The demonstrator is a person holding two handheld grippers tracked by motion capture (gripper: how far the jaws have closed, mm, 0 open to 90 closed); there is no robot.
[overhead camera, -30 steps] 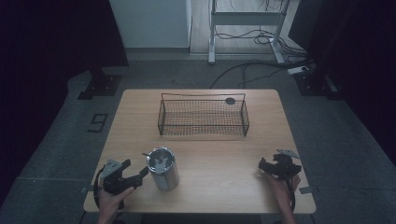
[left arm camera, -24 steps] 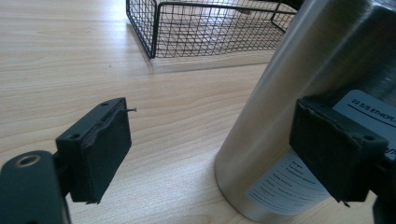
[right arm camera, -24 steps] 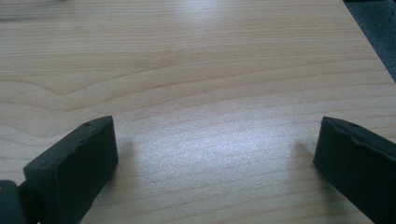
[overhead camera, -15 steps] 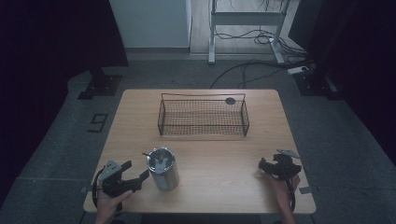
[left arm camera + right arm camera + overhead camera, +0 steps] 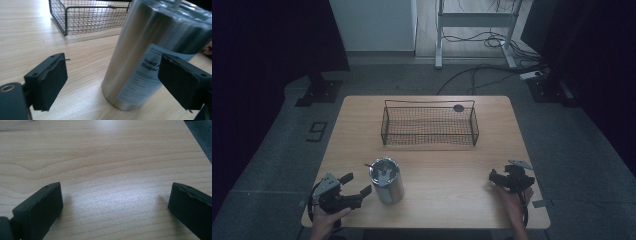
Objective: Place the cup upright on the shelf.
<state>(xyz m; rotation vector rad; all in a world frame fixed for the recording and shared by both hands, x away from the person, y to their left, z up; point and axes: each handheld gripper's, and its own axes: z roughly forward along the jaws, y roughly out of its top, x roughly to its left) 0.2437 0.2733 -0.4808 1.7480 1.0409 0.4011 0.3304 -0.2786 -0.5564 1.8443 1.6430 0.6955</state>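
Steel tumbler (image 5: 152, 52) stands upright on the near left part of the wooden table (image 5: 447, 165), just right of the left gripper (image 5: 354, 186), whose jaws have just been opening and now stand apart, pads clear of the metal, the cup only partly between them. The right gripper (image 5: 493, 178) rests at the near right, well apart, its jaws spread over bare wood. I judge the cup stiff, smooth and slippery, heavier if filled; something thin rises from its lid. Best gripped across the mid-body, on the paper label (image 5: 147, 75), squarely, kept upright. A wire basket (image 5: 430, 125) sits beyond it, toward the far side.
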